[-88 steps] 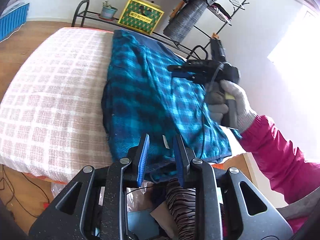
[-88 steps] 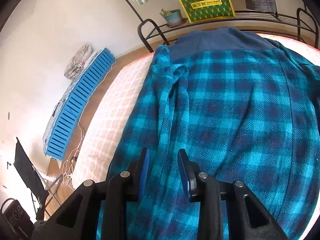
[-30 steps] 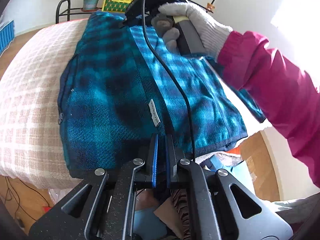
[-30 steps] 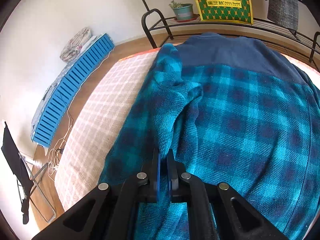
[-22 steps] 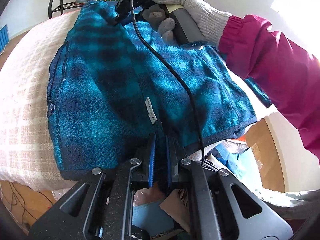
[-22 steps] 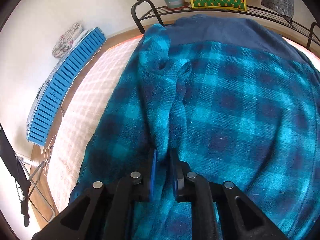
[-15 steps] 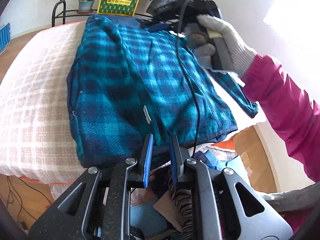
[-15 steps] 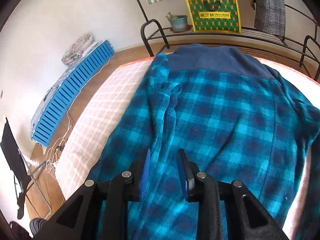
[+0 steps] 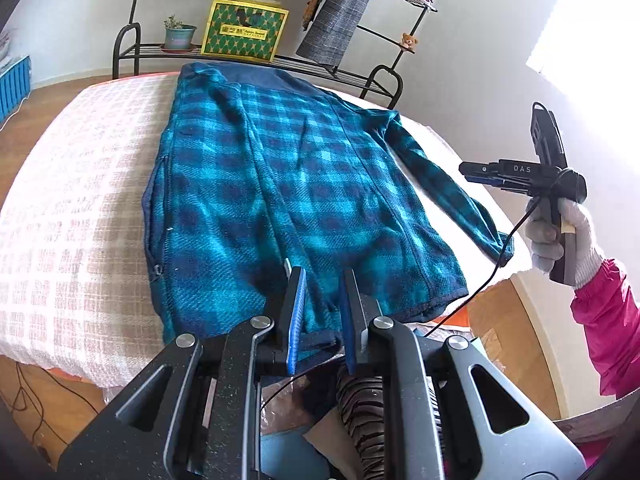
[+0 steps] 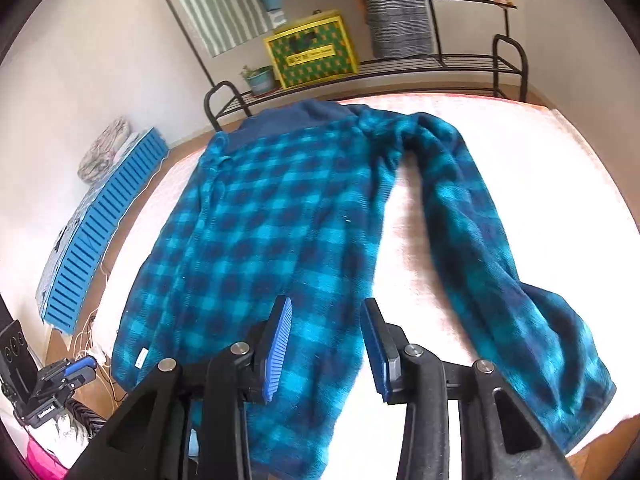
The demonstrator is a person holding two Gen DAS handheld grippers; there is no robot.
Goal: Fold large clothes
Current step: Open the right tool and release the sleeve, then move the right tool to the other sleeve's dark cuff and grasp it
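Blue plaid jacket (image 9: 304, 184) lying flat on the checked bedcover (image 9: 80, 208), 1 sleeve (image 10: 492, 240) stretched aside. Left gripper (image 9: 320, 316) above the hem, jaws opening, empty. Right gripper (image 10: 326, 346) over the jacket's edge, jaws opening, empty.

The jacket (image 9: 304, 184) is spread lengthwise on the bed (image 9: 80, 208), one sleeve (image 10: 480, 240) extended at its right; a rack (image 9: 280, 60) stands behind the bed.
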